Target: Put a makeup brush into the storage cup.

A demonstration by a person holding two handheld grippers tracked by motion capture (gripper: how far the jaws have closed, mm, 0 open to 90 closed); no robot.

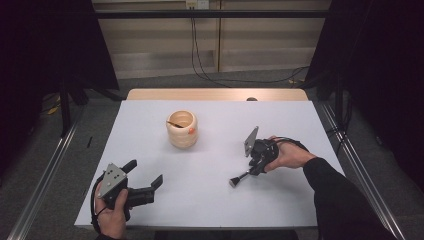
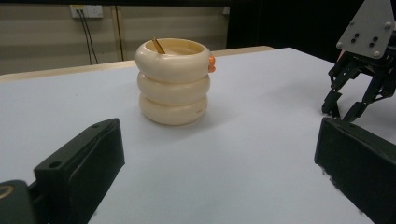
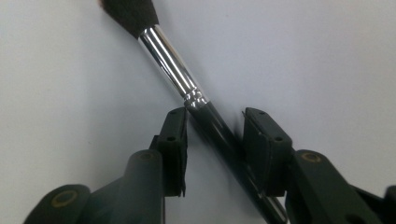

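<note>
The person's right hand point(image 1: 290, 154) reaches in from the right edge of the surface point(image 1: 215, 200), its dark sleeve point(image 1: 335, 200) lying across the near right corner, and tips the right tongs point(image 1: 255, 167) down and toward the left. The left hand point(image 1: 112, 212) sits at the near left corner, holding the left tongs point(image 1: 145, 177) level and pointed to the right and away.

Bare white surface lies between the two hands, and more lies behind them, up to the cream ringed holder point(image 1: 182, 129) that stands upright near the middle toward the far edge, well apart from both tongs. A thin stick point(image 2: 157, 45) leans inside it.

The left tongs point(image 2: 219, 163) stand wide apart with nothing between them. The right tongs point(image 3: 215, 140) are narrowed around the black handle of a makeup brush point(image 3: 187, 91), which lies slantwise on the surface; one jaw is against the handle, while a sliver of gap shows at the other, so a firm grip cannot be told. The brush's silver ferrule and dark bristles stick out past the jaws, toward the person's left in the high view.
</note>
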